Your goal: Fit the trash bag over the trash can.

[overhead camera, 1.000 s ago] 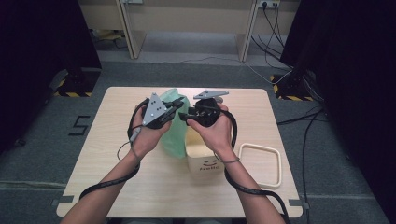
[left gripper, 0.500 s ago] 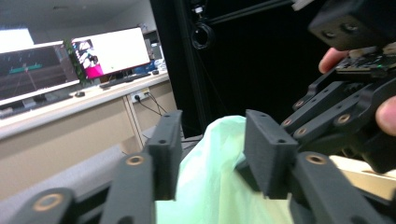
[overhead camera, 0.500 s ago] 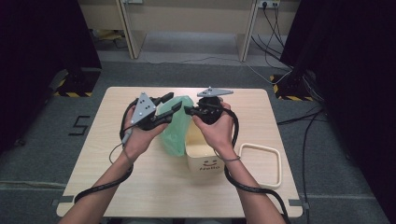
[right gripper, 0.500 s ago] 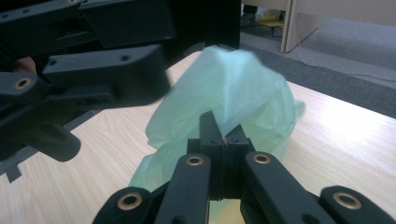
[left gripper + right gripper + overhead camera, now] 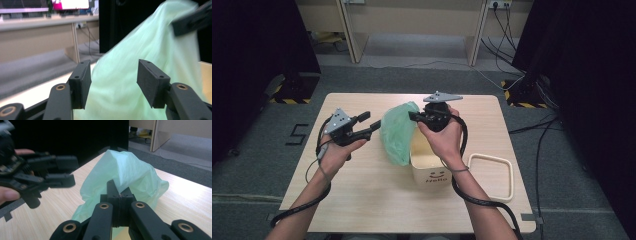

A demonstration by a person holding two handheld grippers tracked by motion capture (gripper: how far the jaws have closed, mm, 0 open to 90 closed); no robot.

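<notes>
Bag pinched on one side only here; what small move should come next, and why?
Probably bring the left gripper back to the bag and pinch its free edge. The right gripper is shut on the bag above the bin; the left's jaws have just been opening, nothing between them.

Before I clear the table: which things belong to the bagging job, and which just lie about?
In the job:
green bag
cream bin
right tongs, pinching the bag
left tongs, open beside it

Lying about:
cream lid frame

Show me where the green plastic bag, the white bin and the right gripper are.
green plastic bag (image 5: pixel 398 134), high view, middle of the hanging film.
white bin (image 5: pixel 434 175), high view, front wall by the smiley.
right gripper (image 5: pixel 119 192), right gripper view, between its closed jaw tips, pinching the bag.
</notes>
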